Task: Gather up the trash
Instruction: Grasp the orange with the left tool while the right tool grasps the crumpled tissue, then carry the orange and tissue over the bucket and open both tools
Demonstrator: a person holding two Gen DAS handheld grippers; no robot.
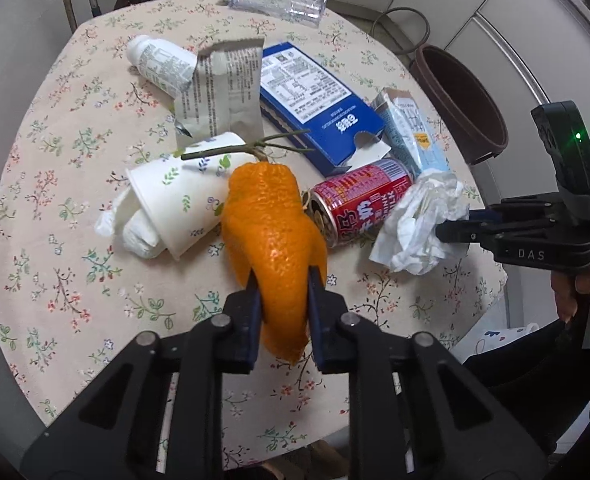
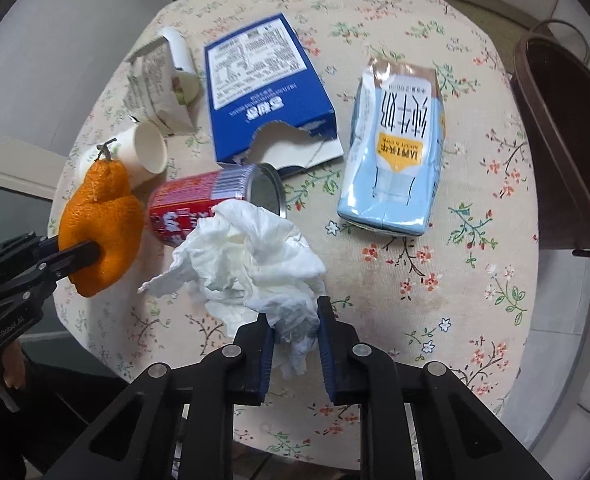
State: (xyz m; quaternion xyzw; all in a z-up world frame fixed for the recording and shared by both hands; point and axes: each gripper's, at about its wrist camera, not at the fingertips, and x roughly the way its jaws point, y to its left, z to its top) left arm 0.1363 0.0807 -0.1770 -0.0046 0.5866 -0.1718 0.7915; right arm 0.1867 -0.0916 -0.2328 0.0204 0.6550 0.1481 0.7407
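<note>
The left gripper (image 1: 283, 292) is clamped on an orange peel (image 1: 273, 236); the right gripper (image 2: 295, 320) pinches a crumpled tissue (image 2: 251, 260). The brown bin (image 2: 567, 140) stands off the counter (image 2: 435, 300), beyond and right of the right gripper, the nearer one.
</note>
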